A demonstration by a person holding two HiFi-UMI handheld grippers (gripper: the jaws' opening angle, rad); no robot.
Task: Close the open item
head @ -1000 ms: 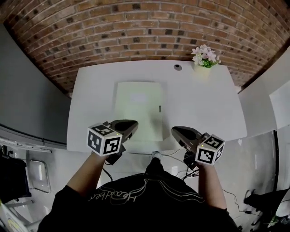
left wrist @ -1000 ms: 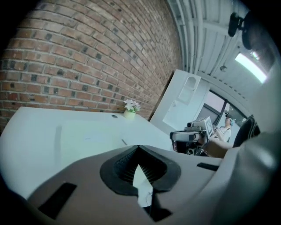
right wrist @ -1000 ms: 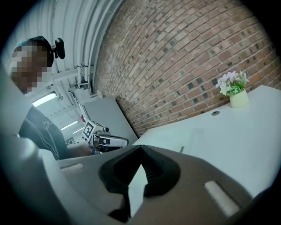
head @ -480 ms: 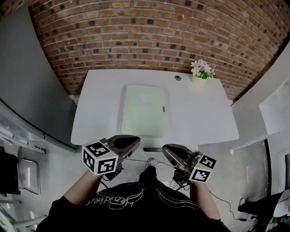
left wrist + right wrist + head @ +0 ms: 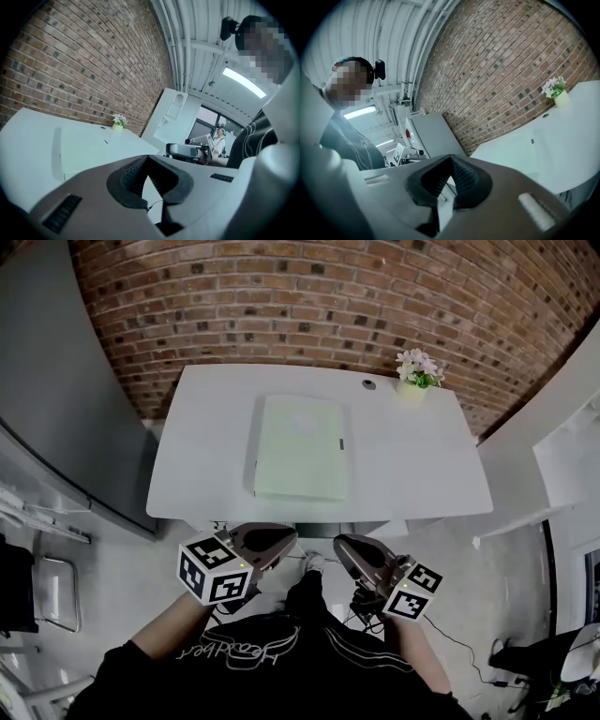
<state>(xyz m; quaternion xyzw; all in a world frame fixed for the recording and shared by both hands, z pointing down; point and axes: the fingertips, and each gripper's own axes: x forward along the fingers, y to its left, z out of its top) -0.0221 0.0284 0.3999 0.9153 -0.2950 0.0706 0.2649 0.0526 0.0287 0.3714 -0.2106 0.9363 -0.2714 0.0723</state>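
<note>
A flat pale green item lies closed on the white table, left of its middle, with a small dark mark on its right edge. Both grippers are held close to my body, short of the table's front edge and touching nothing. The left gripper is shut and empty; its own view shows the jaws met at the tips, with the green item far beyond. The right gripper is also shut and empty, and the table lies off to its right.
A small pot of flowers and a round grey cap sit at the table's far right corner, against the brick wall. A grey panel stands at the left, and cables lie on the floor.
Both grippers have drawn back from the table's front edge toward my body. My view has stepped back, so the table sits farther off. The green item has not moved.
</note>
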